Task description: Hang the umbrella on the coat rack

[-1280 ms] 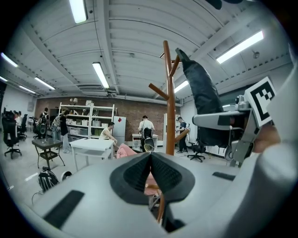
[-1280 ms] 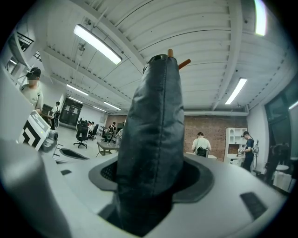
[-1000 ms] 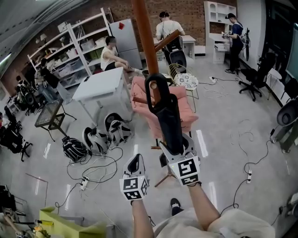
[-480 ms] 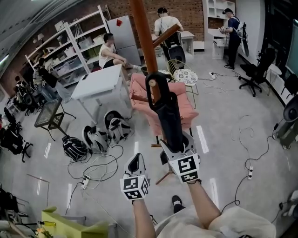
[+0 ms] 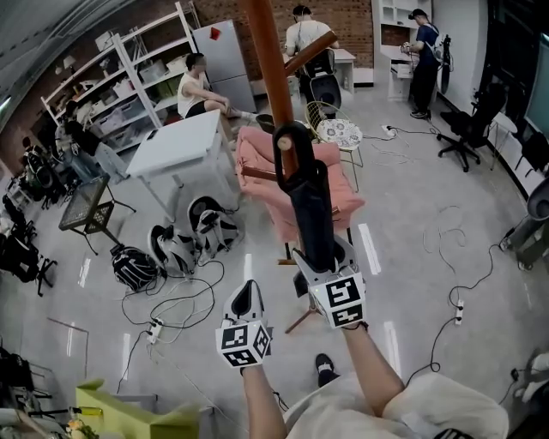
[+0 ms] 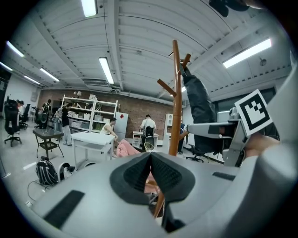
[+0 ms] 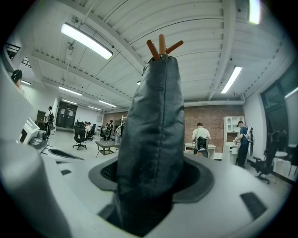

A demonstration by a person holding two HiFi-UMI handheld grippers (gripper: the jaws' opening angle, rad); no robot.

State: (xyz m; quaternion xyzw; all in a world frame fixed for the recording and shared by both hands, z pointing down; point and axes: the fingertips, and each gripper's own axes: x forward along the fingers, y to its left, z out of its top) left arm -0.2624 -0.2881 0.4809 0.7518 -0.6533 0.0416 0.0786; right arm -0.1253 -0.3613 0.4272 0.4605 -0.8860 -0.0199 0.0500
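At the coat rack (image 5: 268, 69), the right claw (image 5: 321, 257) is clamped on the lower body of the folded black umbrella (image 5: 307, 206). The right gripper view shows the fabric filling the gap between both pads. The umbrella stands nearly upright, w/ its loop handle (image 5: 290, 146) up against the pole. In the left gripper view its top sits just under an upper peg (image 6: 186, 59). Can't tell whether the loop is over a peg yet. The left claw (image 5: 247, 298) hangs lower and to the left, jaws together, nothing in them.

Step in hand, as I judge it: get the loop onto a peg. To do it well:
- keep the umbrella vertical, so the loop opening faces the peg tip
- lift until the loop clears the tip, slide it along the peg toward the pole, then lower
- let the wt settle on the peg before the pads part
- the rack is slim & may rock, so no sideways shove; the free left claw could steady the pole.

Room: big workshop w/ a grey floor (image 5: 412, 257), loose cables (image 5: 184, 304) and backpacks (image 5: 176, 253) lying on it. A white desk (image 5: 176, 150) and a pink chair (image 5: 257, 171) stand near the rack base. Shelves (image 5: 141, 69) and a brick wall (image 5: 343, 21) are further back, several people about.
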